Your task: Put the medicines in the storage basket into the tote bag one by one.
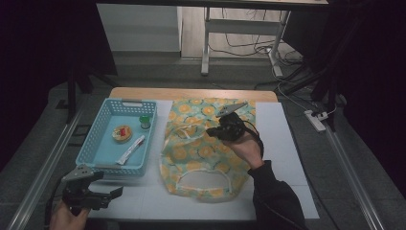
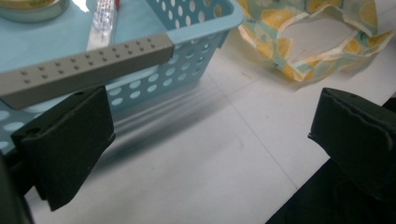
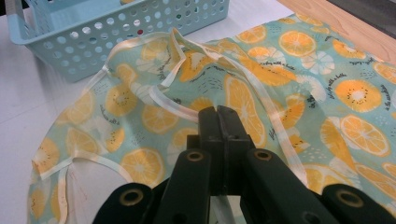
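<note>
A cloth printed with orange slices and trimmed in white lies spread on the white sheet in the middle of the table. My right gripper hangs over its centre, held by a hand in a dark sleeve. In the right gripper view its jaws stand pressed together just above the cloth, and I see nothing clamped between them. My left gripper is at the table's near left corner, just in front of the blue basket. Its jaws stand wide apart over bare white sheet.
The basket holds a round tin, a small green-capped bottle and a white tube. Its grey handle bar is close ahead of the left gripper. Bare white sheet lies right of the cloth.
</note>
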Action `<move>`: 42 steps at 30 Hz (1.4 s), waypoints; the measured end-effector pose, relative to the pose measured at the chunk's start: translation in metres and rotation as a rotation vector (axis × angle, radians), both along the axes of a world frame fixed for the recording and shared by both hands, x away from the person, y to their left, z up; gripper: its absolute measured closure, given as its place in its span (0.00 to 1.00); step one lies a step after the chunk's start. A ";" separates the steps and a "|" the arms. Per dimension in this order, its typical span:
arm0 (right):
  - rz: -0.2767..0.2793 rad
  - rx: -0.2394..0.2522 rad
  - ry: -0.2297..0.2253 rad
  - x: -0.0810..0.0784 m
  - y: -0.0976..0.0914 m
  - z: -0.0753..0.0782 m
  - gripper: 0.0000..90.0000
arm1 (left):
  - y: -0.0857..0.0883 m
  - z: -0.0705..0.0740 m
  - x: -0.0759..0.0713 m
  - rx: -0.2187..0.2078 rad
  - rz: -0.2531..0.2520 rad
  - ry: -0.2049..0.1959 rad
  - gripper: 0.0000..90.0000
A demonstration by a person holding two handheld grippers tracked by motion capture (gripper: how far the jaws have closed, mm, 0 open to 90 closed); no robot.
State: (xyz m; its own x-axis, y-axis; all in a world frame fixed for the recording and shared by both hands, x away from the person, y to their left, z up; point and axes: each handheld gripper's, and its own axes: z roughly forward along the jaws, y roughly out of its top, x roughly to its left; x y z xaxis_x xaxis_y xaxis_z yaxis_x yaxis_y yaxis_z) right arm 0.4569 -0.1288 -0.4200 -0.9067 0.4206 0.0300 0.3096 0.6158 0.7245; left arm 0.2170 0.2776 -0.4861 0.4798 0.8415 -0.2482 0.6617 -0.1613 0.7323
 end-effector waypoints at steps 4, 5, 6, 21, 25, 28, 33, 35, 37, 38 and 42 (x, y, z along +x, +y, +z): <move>0.000 0.002 0.001 0.000 0.000 0.001 1.00 | -0.001 0.004 0.004 0.015 -0.004 -0.030 0.00; -0.001 0.003 0.002 0.000 -0.001 0.001 1.00 | -0.001 0.005 0.005 0.024 -0.004 -0.044 0.00; -0.001 0.004 0.003 0.000 -0.001 0.001 1.00 | -0.001 0.007 0.007 0.031 0.000 -0.045 0.00; -0.002 0.006 -0.003 -0.001 -0.001 0.003 1.00 | 0.006 0.010 0.036 0.005 0.008 0.012 0.00; -0.001 0.004 0.001 -0.001 -0.001 0.002 1.00 | 0.007 0.013 0.043 0.018 0.011 0.015 0.00; -0.002 0.004 0.000 -0.001 0.000 0.002 1.00 | 0.008 0.014 0.048 0.020 0.008 0.014 0.00; -0.001 0.005 0.001 -0.002 -0.001 0.002 1.00 | 0.008 0.016 0.058 0.012 0.003 0.021 0.00; 0.000 0.007 0.001 -0.001 -0.001 0.002 1.00 | 0.008 0.016 0.063 0.000 0.000 0.024 0.00; -0.002 0.004 0.004 -0.002 0.000 0.001 1.00 | 0.009 0.016 0.068 0.004 0.010 0.024 0.00; -0.001 0.002 0.004 -0.002 0.000 0.001 1.00 | 0.010 0.016 0.071 0.004 0.011 0.025 0.00; 0.000 0.001 0.004 -0.001 0.000 0.000 1.00 | 0.009 0.017 0.081 0.006 0.006 0.037 0.00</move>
State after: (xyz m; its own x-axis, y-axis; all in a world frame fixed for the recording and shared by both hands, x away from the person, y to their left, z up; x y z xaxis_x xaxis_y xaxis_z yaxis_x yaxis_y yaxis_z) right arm 0.4557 -0.1286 -0.4195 -0.9068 0.4202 0.0341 0.3122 0.6148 0.7242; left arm 0.2980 0.2871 -0.4689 0.4653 0.8460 -0.2605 0.6891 -0.1614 0.7065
